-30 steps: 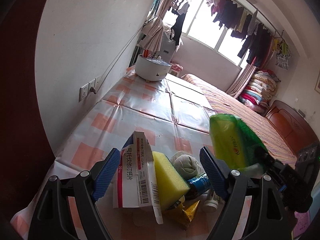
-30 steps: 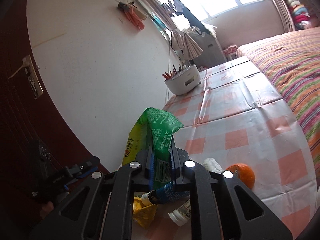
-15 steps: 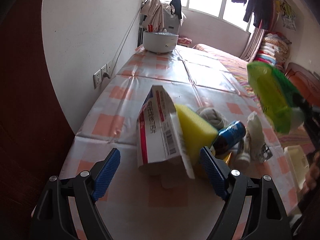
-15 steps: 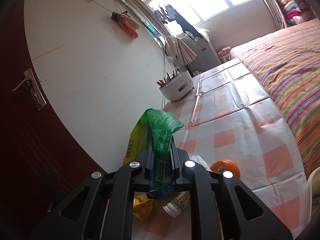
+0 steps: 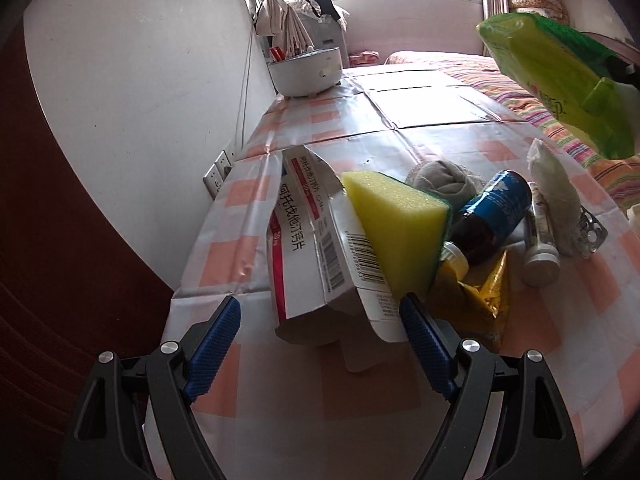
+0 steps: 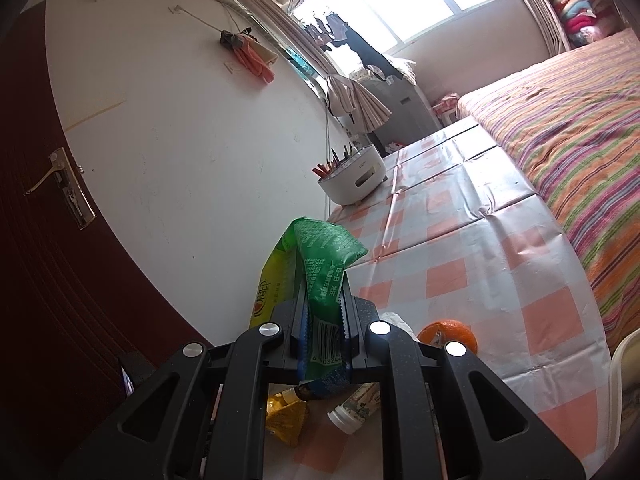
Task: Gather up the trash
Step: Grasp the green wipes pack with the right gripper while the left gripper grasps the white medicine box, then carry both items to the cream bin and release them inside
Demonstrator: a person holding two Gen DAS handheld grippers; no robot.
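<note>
Right hand-held gripper [image 6: 323, 336] clamped on a crinkled green-and-yellow plastic snack wrapper [image 6: 316, 272], raised above the checked worktop [image 6: 472, 248].

The left hand-held gripper [image 5: 320, 344] has its blue-padded fingers [image 5: 212, 340] spread wide apart, empty, facing a torn white-and-red cardboard medicine box [image 5: 316, 248]. A yellow sponge block [image 5: 396, 224] leans on the box, beside a dark brown bottle with a blue label [image 5: 492, 216], a crumpled gold foil wrapper [image 5: 476, 300] and a white-capped tube [image 5: 540, 240]. From this camera the held wrapper [image 5: 560, 84] hangs at upper right.

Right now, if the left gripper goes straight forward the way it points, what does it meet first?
Most likely the open medicine box, lying between the open blue fingers of the left gripper. The yellow sponge leans just behind; depth is uncertain.
</note>
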